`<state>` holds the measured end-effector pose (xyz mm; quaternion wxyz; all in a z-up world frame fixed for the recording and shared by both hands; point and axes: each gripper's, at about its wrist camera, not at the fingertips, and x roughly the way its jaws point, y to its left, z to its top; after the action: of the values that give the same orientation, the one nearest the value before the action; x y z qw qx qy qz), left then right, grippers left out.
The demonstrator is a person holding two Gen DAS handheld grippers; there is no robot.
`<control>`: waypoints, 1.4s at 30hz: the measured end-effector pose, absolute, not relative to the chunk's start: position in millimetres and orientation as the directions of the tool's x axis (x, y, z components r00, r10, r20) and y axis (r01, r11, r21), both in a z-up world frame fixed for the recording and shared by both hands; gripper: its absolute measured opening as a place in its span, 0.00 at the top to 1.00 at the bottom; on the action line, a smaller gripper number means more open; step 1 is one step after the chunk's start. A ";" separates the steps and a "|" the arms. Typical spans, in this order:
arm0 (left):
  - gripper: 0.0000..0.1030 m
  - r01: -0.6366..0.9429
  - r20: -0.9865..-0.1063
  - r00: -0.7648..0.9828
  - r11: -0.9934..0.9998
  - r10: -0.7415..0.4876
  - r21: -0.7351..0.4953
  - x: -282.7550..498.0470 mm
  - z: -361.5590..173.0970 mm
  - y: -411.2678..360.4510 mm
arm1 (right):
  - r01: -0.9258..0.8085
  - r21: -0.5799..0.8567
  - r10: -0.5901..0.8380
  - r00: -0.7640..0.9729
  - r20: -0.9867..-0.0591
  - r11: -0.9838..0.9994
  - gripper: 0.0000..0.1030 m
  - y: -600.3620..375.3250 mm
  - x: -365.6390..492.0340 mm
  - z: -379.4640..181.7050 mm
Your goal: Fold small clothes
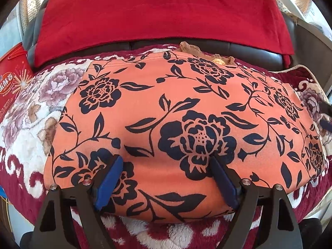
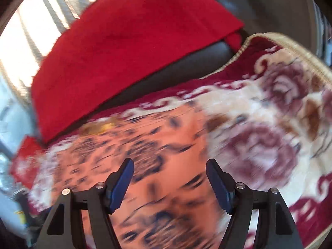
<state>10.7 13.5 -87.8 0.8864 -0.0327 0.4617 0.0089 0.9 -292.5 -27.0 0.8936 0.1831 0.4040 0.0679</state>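
Lying on floral blanket, orange garment, red cloth behind

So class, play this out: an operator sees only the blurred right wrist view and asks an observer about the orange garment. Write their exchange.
Operator: What is the garment's print?
Observer: Dark navy flowers and leaves on the orange garment, sharp in the left view.
Operator: Where is the left tool?
Observer: The left tool is open, its blue pads over the garment's near part.
Operator: Anything at the far edge?
Observer: Tan lace fabric peeks out there.
Operator: Anything to the left?
Observer: A red printed box beside the floral blanket.
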 end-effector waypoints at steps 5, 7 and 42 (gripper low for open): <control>0.17 -0.049 -0.824 0.566 0.997 -0.024 -0.063 3.0 -79.2 15.4 | 0.076 0.535 0.409 0.557 -0.722 0.841 0.27 -289.0 -7.7 -82.7; 0.17 -0.045 -0.813 0.581 0.997 -0.024 -0.062 -4.4 -72.3 19.0 | 0.094 0.560 0.391 0.620 -0.680 0.823 0.26 -291.5 -21.5 -72.7; 0.61 -0.431 -0.819 0.567 0.813 -0.094 -0.391 -56.3 -107.4 168.9 | 0.035 0.603 0.415 0.694 -0.588 0.797 0.21 -292.9 -53.8 -83.9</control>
<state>-56.3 168.9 -107.4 0.8368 -0.2884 0.4544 0.1007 -53.8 -292.9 -83.9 0.8702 0.2994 0.3757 0.1093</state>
